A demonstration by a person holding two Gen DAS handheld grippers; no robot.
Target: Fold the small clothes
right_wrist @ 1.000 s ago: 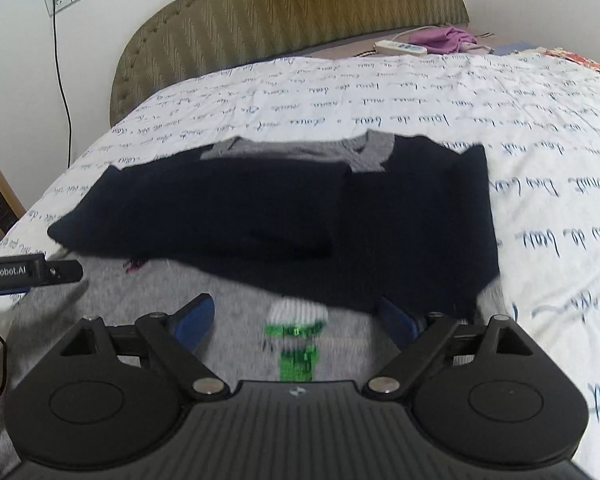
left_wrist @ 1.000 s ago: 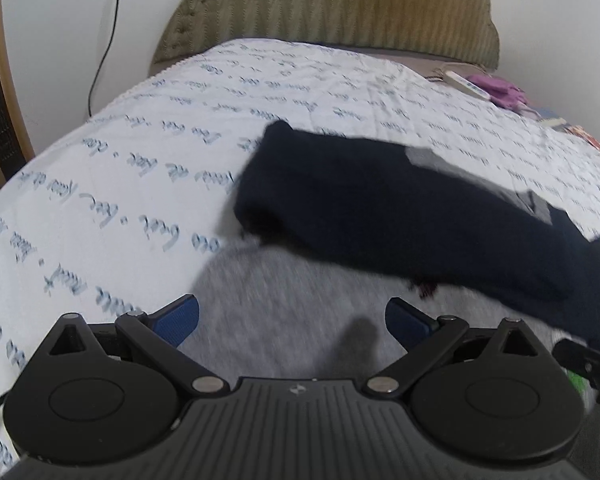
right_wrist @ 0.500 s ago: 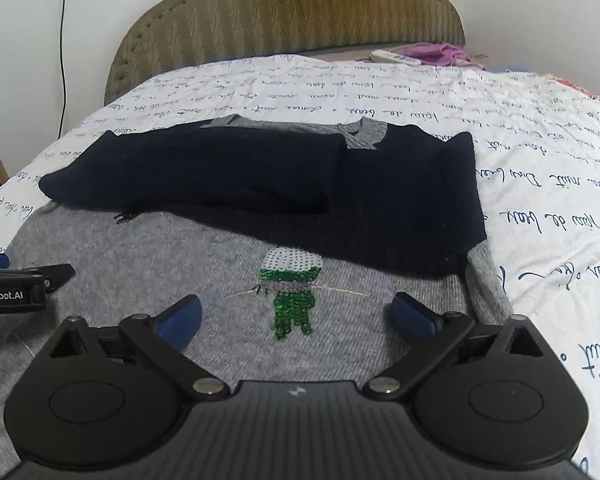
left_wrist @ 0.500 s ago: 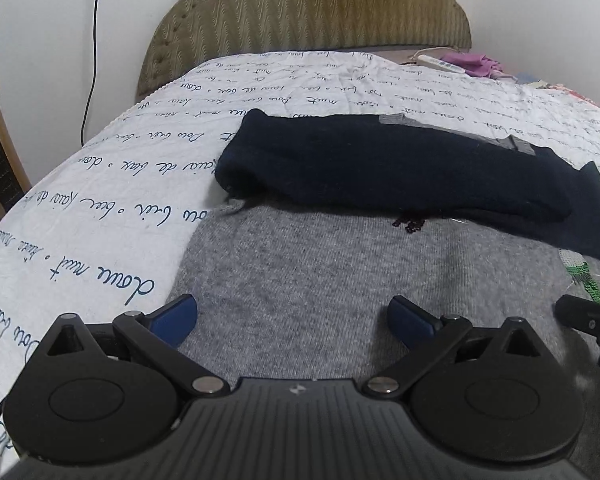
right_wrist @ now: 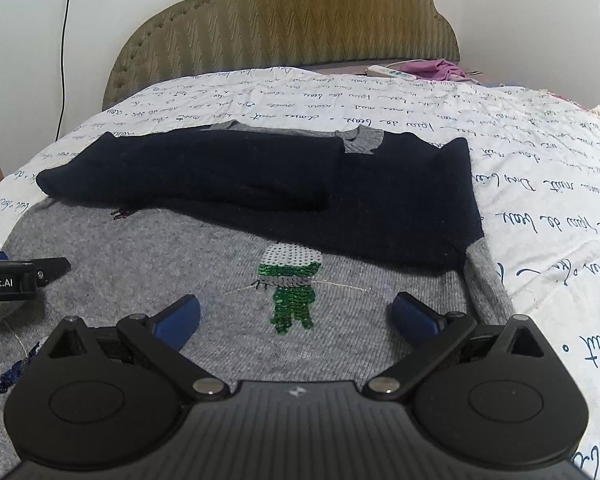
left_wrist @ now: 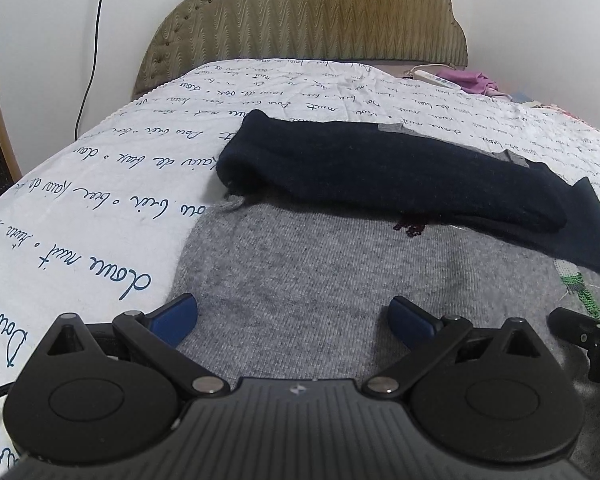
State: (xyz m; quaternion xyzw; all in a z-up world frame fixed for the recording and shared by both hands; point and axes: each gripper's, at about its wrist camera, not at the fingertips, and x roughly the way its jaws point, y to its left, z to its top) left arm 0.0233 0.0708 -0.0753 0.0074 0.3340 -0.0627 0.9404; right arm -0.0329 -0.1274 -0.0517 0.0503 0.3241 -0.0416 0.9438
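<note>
A small grey and navy sweater lies flat on the bed, its navy sleeves folded across the chest. A green sequin figure decorates the grey front. My left gripper hovers low over the grey lower-left part, jaws wide apart and holding nothing. My right gripper hangs just in front of the sequin figure over the lower-right part, also wide open with nothing held. Each gripper's tip shows at the edge of the other's view.
The bedspread is white with blue script. A padded olive headboard stands at the far end. A white remote and pink cloth lie near it. A cable hangs from a wall socket at the left.
Both grippers dropped lower and drew back toward the sweater's near hem, so more grey fabric shows. The right gripper's jaws spread a little wider. The sweater has not moved.
</note>
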